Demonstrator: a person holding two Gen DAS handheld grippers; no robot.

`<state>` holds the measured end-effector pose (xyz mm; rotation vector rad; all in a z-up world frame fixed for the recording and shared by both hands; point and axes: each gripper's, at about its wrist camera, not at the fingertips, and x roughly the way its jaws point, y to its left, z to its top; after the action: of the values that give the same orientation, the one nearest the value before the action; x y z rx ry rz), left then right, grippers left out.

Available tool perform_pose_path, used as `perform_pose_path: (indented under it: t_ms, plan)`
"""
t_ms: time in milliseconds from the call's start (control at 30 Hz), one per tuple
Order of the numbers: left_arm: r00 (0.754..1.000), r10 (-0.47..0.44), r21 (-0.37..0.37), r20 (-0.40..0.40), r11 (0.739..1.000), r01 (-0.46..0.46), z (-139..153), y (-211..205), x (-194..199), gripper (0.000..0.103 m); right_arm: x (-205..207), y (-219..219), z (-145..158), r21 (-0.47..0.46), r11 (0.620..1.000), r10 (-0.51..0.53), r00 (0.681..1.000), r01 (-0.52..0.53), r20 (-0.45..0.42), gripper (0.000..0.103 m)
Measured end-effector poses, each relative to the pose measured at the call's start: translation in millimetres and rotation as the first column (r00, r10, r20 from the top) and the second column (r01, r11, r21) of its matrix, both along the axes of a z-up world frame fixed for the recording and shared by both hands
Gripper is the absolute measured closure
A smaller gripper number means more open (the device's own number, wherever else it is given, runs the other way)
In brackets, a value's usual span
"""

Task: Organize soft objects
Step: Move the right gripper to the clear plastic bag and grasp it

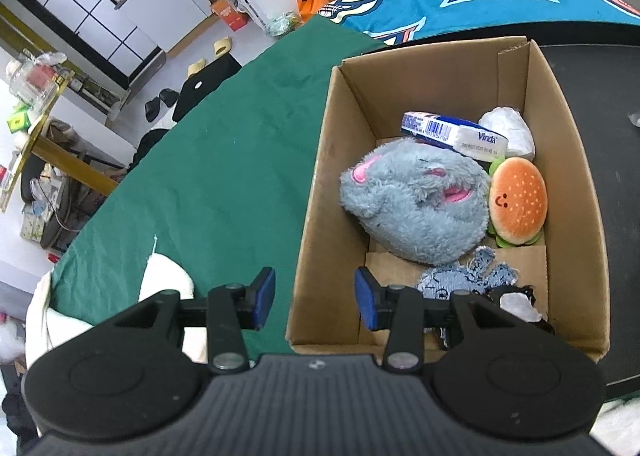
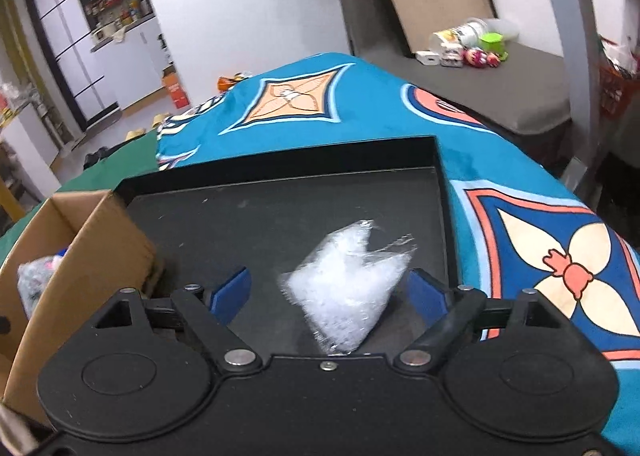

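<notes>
A cardboard box (image 1: 320, 159) holds a grey plush (image 1: 416, 199), a burger plush (image 1: 518, 201), a Vinda tissue pack (image 1: 456, 133), a white wad (image 1: 510, 131) and a denim piece (image 1: 468, 276). My left gripper (image 1: 315, 298) is open and empty, straddling the box's near-left wall. In the right wrist view a clear crumpled plastic bag (image 2: 348, 284) lies on a black tray (image 2: 280, 211). My right gripper (image 2: 332, 290) is open with the bag between its fingers. The box (image 2: 92, 256) stands left of the tray.
A green cloth (image 1: 216, 159) covers the table left of the box. A teal patterned cloth (image 2: 360, 107) lies beyond and right of the tray. White fabric (image 1: 160, 276) sits at the table's near-left edge. Small items (image 2: 468, 51) lie on a far grey surface.
</notes>
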<state>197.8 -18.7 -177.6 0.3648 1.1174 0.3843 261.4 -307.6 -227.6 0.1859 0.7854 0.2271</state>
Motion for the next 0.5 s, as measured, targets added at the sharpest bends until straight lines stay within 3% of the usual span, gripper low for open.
perform_pose_path:
  t_ms: [300, 467, 500]
  plan:
    - [1.000, 0.011, 0.007, -0.027, 1.000, -0.011, -7, 0, 5, 0.061, 22, -12, -18, 0.123, 0.989, -0.079, 0.995, 0.085, -0.060, 0.018]
    - [0.999, 0.025, -0.017, -0.022, 1.000, -0.025, -5, 5, 3, 0.061, 23, -7, -22, 0.104, 0.992, -0.069, 0.997, 0.072, -0.040, 0.019]
    - [0.999, 0.025, -0.016, -0.020, 1.000, -0.025, -4, 5, 3, 0.061, 23, -5, -22, 0.089, 0.994, -0.060, 0.998, 0.063, -0.037, 0.024]
